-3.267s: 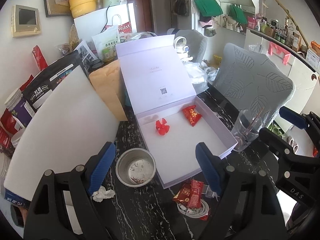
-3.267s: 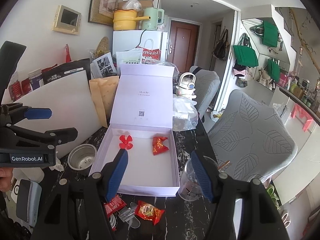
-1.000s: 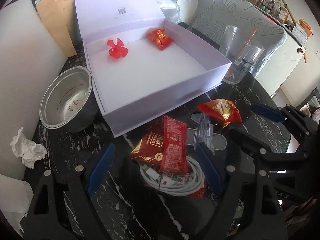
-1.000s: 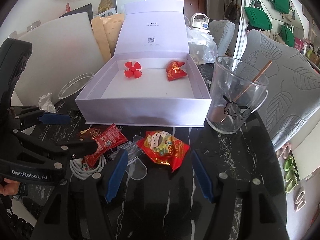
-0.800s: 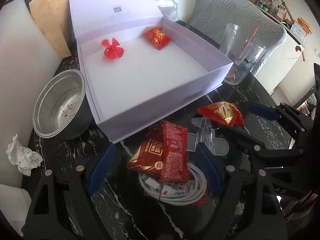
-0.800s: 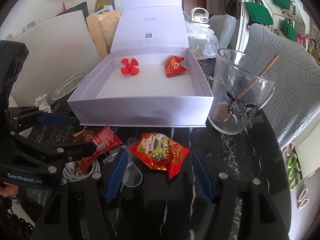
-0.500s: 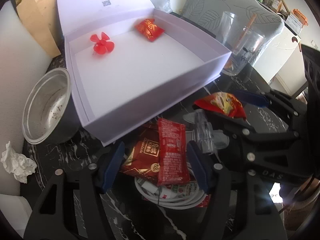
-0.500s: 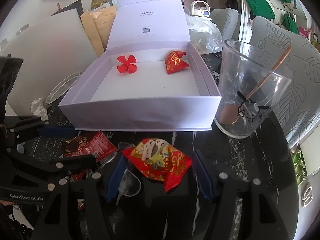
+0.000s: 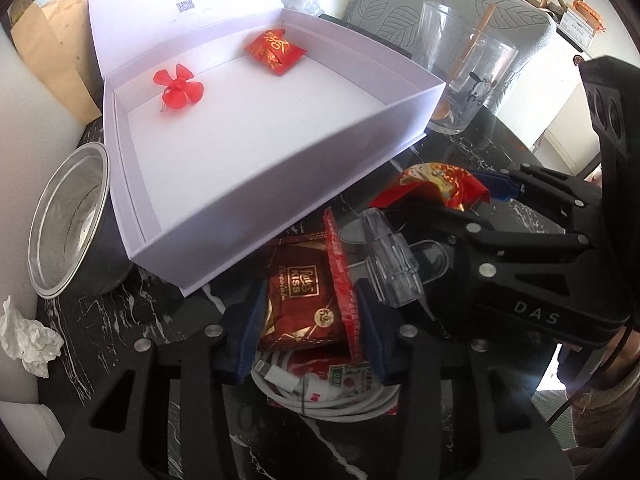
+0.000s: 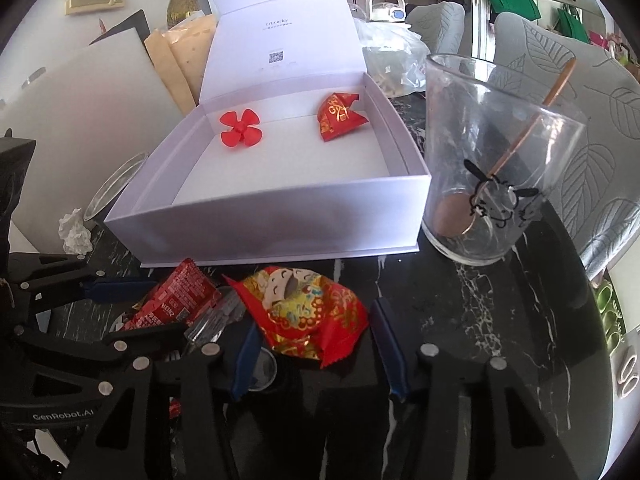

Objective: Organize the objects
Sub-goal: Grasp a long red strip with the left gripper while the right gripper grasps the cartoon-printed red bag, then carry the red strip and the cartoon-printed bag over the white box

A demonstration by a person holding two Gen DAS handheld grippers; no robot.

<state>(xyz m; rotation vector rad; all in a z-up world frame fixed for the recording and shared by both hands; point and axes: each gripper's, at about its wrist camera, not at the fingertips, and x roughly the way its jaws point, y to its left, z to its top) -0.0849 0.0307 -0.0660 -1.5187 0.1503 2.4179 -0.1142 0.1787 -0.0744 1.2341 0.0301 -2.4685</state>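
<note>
An open white box [image 9: 248, 168] [image 10: 280, 220] holds a red propeller [image 9: 178, 88] [image 10: 240, 128] and a red candy packet [image 9: 276, 52] [image 10: 338, 116]. In front of it on the black table, my left gripper [image 9: 306, 320] has closed onto two red snack packets: a dark chocolate packet [image 9: 296, 300] and a ketchup sachet [image 9: 342, 276] [image 10: 176, 300]. My right gripper [image 10: 312, 344] is open around a red-and-gold snack bag [image 10: 304, 312] [image 9: 436, 184], its fingers apart from it. A clear plastic piece [image 9: 390, 264] lies between the two.
A coiled white cable [image 9: 320, 396] lies under the left packets. A glass with a spoon [image 10: 492, 168] [image 9: 464, 68] stands right of the box. A metal bowl [image 9: 68, 216] and crumpled tissue [image 9: 28, 340] sit left. A white board and a chair stand behind.
Both grippers dropped toward the table front. The left jaws closed onto the red packets. The right gripper moved forward around the red-and-gold bag.
</note>
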